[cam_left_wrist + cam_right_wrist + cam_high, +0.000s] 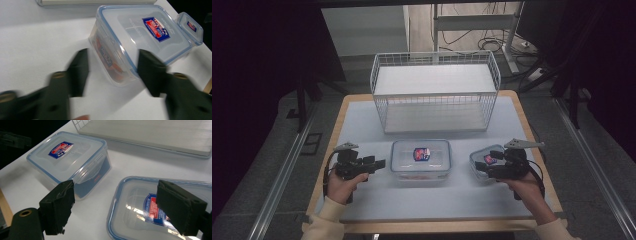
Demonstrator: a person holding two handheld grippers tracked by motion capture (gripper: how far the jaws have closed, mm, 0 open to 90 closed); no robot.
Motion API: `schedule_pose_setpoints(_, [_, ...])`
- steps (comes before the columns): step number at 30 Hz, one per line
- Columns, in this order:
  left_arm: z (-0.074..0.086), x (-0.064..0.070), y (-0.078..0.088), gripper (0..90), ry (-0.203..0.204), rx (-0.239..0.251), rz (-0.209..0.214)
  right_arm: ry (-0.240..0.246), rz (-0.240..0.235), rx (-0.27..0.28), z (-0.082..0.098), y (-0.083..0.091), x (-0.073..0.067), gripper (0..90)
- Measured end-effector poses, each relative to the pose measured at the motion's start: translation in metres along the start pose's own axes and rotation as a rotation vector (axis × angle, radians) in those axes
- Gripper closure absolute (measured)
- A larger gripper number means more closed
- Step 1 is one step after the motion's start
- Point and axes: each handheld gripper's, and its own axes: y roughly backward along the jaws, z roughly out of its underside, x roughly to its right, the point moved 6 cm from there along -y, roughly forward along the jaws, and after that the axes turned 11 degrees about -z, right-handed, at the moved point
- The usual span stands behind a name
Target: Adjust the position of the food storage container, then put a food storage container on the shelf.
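High view: table (362,120) w/ white wire basket (435,90) at upper centre, open top toward the person, prob. set as the drop-off spot; large lidded box (421,159) at frame centre, just in front of the basket; small lidded box (484,161) to its right, near but apart; both boxes sit square to the front edge, within reach of either hand. Left gripper (379,163) at centre-left, held level, pointing at the large box's left end; jaws spread wide, nothing between them; left gripper view (blurred) shows the box end ahead of the gap, contact cannot be told. Right gripper (482,166) at centre-right, over the small box; jaws also wide apart, empty; right gripper view has large box (68,160) upper left, small box (140,207) lower right beneath the jaws, no evident touch.
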Motion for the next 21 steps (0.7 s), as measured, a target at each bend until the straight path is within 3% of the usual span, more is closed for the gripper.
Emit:
schedule_pose_setpoints(3, [-0.001, 0.002, 0.001, 24.1, 0.006, -0.002, -0.006, 0.013, -0.001, -0.012, 0.001, -0.001, -0.001, 15.5])
schedule_pose_setpoints(6, [-0.002, 0.004, 0.002, 18.5, 0.008, -0.006, -0.006, 0.020, -0.003, -0.021, 0.002, -0.004, -0.003, 15.0])
schedule_pose_setpoints(17, [-0.003, 0.008, 0.000, 14.8, 0.008, -0.015, 0.008, -0.002, -0.052, -0.021, -0.004, -0.013, -0.013, 14.2])
schedule_pose_setpoints(21, [-0.006, 0.010, -0.006, 13.8, 0.012, -0.033, 0.037, -0.012, -0.080, -0.030, -0.006, -0.021, -0.019, 13.4])
